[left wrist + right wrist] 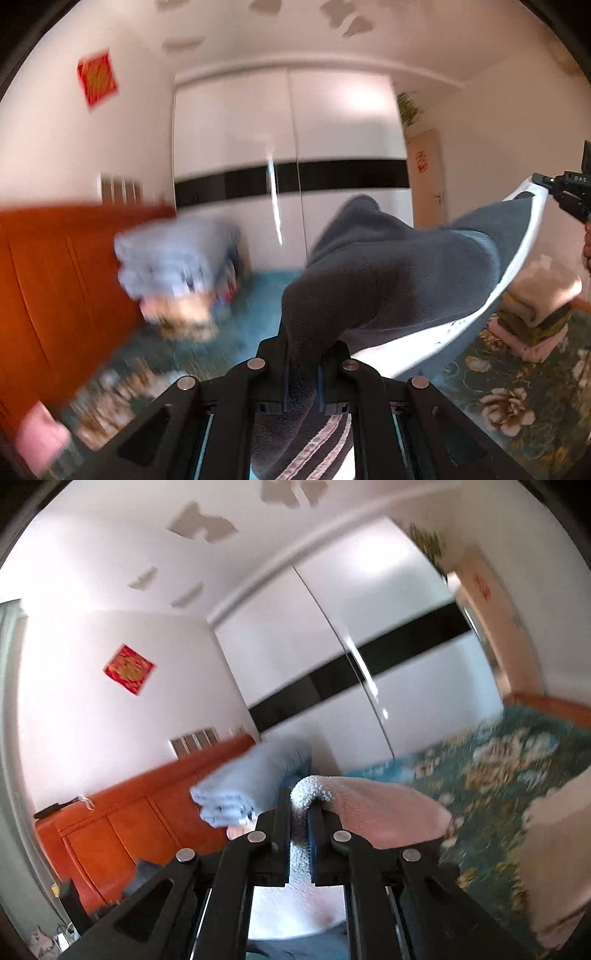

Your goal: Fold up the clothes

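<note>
Lift step: left gripper [303,373] is clamped on the garment [391,273]; right gripper [300,825] is clamped on its fleecy edge. Next, probably spread it flat on the bed [498,760].

Bedroom, white walls, daylight, pics partly blurred.

Back wall: big white sliding wardrobe [291,147] w/ black band across the middle. Red square paper decoration [96,77] on wall to its left. Ceiling [207,520] has paint peeled off in patches. Orange-brown wooden headboard [55,280] along left side; bed cover [498,402] is teal w/ pale flower print. Doorway [428,173] right of wardrobe, red sticker on it, green plant [408,107] up top nr wardrobe corner. Light soft, bright spot on wardrobe door.
</note>
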The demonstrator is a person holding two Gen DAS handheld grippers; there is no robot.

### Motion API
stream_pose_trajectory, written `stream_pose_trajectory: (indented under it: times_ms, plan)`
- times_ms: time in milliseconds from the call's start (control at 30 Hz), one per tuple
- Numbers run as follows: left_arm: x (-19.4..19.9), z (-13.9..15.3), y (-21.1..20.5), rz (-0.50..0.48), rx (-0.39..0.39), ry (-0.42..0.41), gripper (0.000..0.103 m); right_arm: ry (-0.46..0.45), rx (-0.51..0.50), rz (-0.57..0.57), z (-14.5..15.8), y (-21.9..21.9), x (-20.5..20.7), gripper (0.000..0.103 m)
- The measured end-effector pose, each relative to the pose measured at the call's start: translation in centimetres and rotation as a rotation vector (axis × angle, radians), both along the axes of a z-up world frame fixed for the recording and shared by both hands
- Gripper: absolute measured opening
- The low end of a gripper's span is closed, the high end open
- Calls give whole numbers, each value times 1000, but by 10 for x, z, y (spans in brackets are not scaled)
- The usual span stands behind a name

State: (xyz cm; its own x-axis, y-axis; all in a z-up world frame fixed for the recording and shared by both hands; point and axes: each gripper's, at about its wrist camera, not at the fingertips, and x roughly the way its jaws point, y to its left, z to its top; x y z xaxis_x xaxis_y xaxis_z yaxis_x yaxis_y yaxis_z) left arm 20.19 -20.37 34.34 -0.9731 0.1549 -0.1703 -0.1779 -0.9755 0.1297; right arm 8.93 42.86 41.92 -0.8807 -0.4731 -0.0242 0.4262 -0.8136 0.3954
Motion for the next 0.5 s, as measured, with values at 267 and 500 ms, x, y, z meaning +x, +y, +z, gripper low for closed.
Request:
stream_pose_trajectory:
  times_ms: [267,500]
  plan:
    - [-20,60,14,38,-231,16,11,47,55,-24,23,3,53,7]
    - [-164,-40,56,39,-348,-325,12,-205,98,-82,-56,13,-23,7]
